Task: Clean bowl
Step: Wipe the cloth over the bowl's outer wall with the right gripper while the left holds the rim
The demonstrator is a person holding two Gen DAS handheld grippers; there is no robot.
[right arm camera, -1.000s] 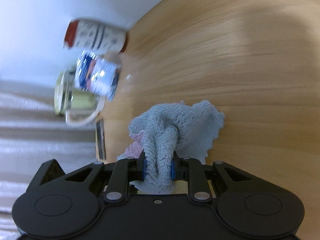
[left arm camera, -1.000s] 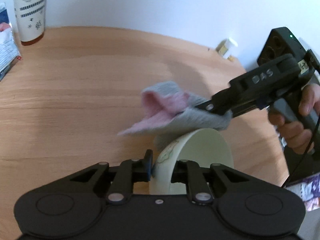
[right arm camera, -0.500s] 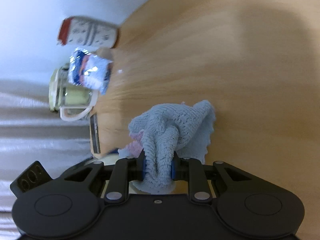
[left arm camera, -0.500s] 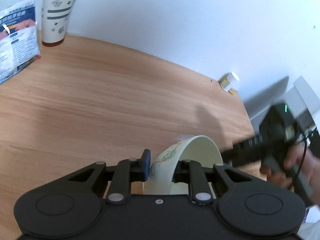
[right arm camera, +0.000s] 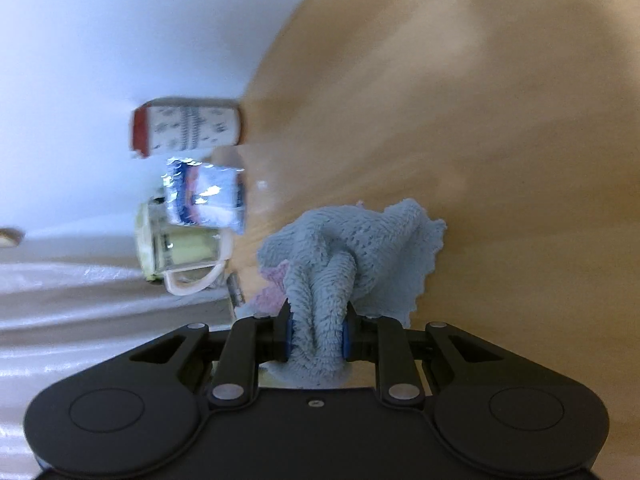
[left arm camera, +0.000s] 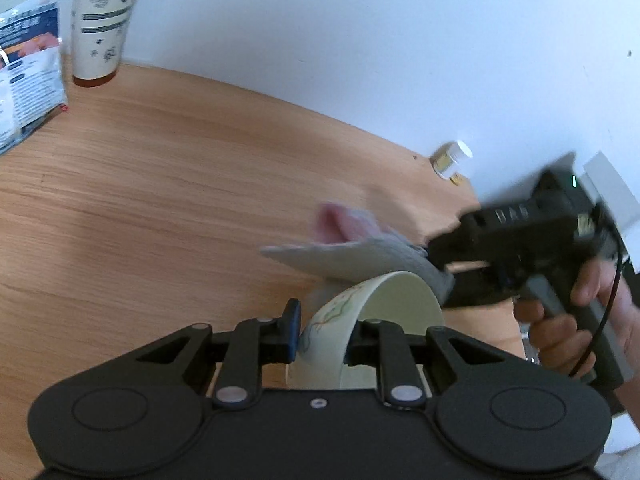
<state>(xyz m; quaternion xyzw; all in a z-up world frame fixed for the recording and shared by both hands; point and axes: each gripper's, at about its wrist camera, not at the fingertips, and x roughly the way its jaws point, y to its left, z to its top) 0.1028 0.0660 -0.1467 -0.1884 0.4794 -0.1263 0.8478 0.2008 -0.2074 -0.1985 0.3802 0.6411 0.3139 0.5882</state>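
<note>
My left gripper (left arm camera: 322, 330) is shut on the wall of a cream bowl (left arm camera: 384, 312) with a painted pattern and holds it tilted above the wooden table (left arm camera: 160, 208). My right gripper (right arm camera: 317, 334) is shut on a grey and pink cloth (right arm camera: 348, 248). In the left wrist view the right gripper (left arm camera: 520, 248) comes in from the right and holds the cloth (left arm camera: 352, 256) just over the bowl's far rim, blurred by motion.
A tall white canister with a red lid (left arm camera: 104, 20) and a foil packet (left arm camera: 28, 72) stand at the table's far left. A small white bottle (left arm camera: 450, 158) lies by the wall. A glass mug (right arm camera: 184, 248) shows in the right wrist view.
The right gripper with the cloth drew back to the right of the bowl, then swung back over its rim. The left gripper still holds the bowl and has tilted upward.
</note>
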